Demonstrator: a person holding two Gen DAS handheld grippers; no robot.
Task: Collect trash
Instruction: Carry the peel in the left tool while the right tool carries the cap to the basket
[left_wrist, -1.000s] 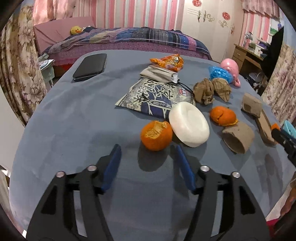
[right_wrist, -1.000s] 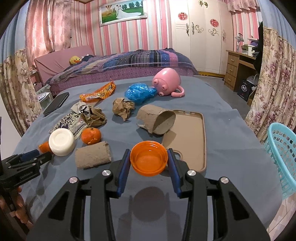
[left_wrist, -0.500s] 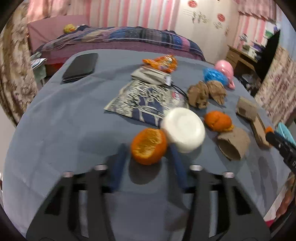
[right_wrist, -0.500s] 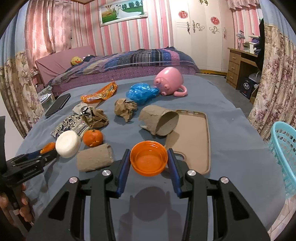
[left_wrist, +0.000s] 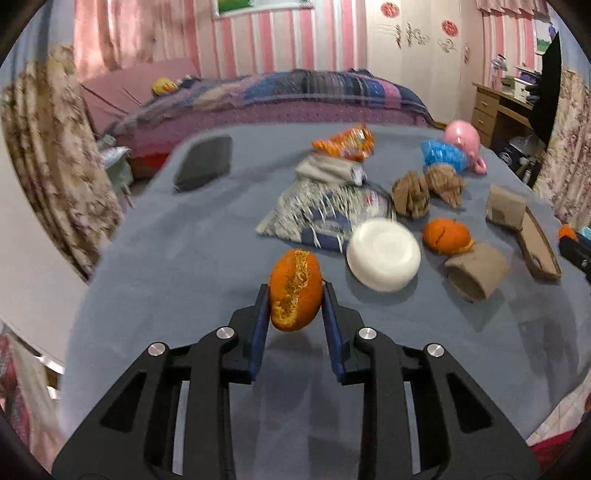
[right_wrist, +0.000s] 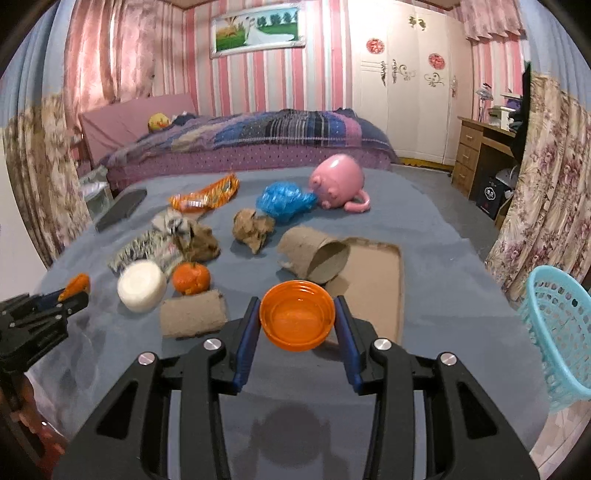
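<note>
**Inspector:** Since the earlier frame the left gripper has gone from spread jaws, with the peel lying ahead of it, to jaws closing on that peel; its pads press both sides and the peel hangs clear of the table.

**Clerk:** Right gripper?

**Inspector:** Unchanged. The right gripper pinches an orange cap between its pads, open side up, above the table's near edge.

**Clerk:** What lies on the table?

**Inspector:** A white disc just beyond the held peel, a second peel beside it, a cardboard tube nearer the right edge, a printed wrapper mid-table, crumpled brown paper, a blue bag touching a pink mug toward the far edge.

**Clerk:** Receptacle?

**Inspector:** A teal basket stands off the table's right edge.
</note>
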